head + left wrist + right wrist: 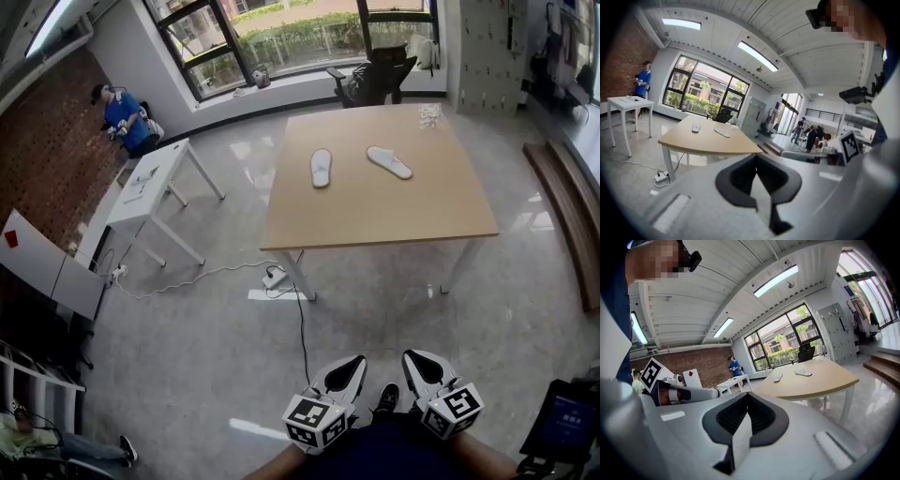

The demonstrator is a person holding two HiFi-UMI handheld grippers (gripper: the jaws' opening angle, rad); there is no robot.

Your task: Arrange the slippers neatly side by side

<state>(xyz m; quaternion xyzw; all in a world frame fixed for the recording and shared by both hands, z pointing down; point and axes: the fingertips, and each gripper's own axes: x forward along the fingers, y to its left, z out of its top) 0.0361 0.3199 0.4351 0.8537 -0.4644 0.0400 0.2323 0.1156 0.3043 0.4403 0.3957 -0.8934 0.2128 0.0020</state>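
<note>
While the white slippers [321, 167] lie far ahead on the wooden table [375, 220], the left gripper [349, 367] and right gripper [418, 364] are closed. Both hold nothing.

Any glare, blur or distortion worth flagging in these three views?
Head view: even daylight, glare on the floor, slippers sharp on the table. Left gripper view: heavy fisheye curving, dark corners, left gripper soft up close. Right gripper view: likewise; ceiling lights bright.

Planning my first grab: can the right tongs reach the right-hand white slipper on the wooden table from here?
Probably not: the right tongs are far back, with grey floor between them and the light wooden table bearing that flat white slipper. Path looks clear.
</note>
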